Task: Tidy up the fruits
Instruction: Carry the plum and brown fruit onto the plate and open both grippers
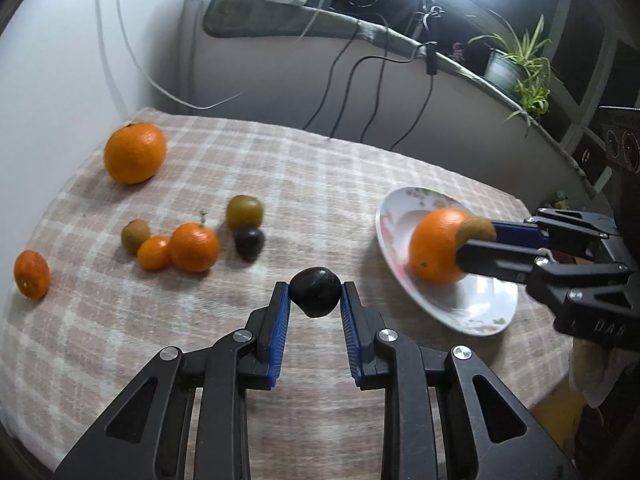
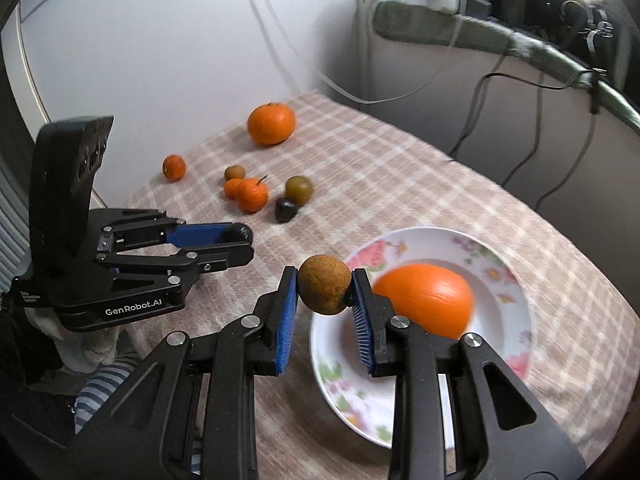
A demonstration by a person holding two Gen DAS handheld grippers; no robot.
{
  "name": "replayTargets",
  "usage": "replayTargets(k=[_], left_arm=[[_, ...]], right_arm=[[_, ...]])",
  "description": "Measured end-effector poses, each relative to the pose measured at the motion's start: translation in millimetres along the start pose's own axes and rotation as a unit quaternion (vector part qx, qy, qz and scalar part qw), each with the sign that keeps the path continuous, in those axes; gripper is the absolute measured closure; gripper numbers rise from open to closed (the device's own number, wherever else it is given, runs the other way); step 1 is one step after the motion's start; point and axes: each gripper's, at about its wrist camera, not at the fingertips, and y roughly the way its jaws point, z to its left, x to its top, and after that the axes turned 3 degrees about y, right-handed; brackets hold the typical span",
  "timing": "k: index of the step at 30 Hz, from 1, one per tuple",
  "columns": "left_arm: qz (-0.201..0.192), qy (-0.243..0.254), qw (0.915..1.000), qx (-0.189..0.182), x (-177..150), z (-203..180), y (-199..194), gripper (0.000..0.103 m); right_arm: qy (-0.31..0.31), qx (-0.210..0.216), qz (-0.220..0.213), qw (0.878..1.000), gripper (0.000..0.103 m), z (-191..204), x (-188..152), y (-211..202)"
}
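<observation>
Now left gripper (image 1: 315, 294) level above checked cloth (image 1: 320, 184), pointing forward, pads clamped on dark fruit (image 1: 315, 291). Right gripper (image 2: 325, 291) reaches over near rim of floral plate (image 2: 512, 264), pinching brown fruit (image 2: 325, 289) beside big orange (image 2: 430, 304) lying in plate. Loose on cloth, well apart from plate: large orange (image 1: 135, 153), small oranges (image 1: 195, 247), greenish fruit (image 1: 244, 212), another dark fruit (image 1: 249, 243).
</observation>
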Motion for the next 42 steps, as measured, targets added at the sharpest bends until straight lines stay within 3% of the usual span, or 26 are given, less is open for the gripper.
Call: replayTargets(k=[10, 23, 42], left_arm=[[0.0, 0.023, 0.9995, -0.02, 5.8, -27.2, 3.2, 0.079], [0.015, 0.056, 0.9968, -0.055, 0.7, -66.7, 8.5, 0.079], [0.039, 0.09, 0.9921, -0.079, -4.4, -107.4, 20.6, 0.079]], right_arm=[[0.049, -0.032, -0.023, 0.998, 0.075, -40.4, -16.5, -31.2], [0.102, -0.064, -0.005, 0.993, 0.075, -83.0, -55.0, -41.0], [0.113, -0.068, 0.008, 0.991, 0.075, -93.4, -69.0, -34.6]])
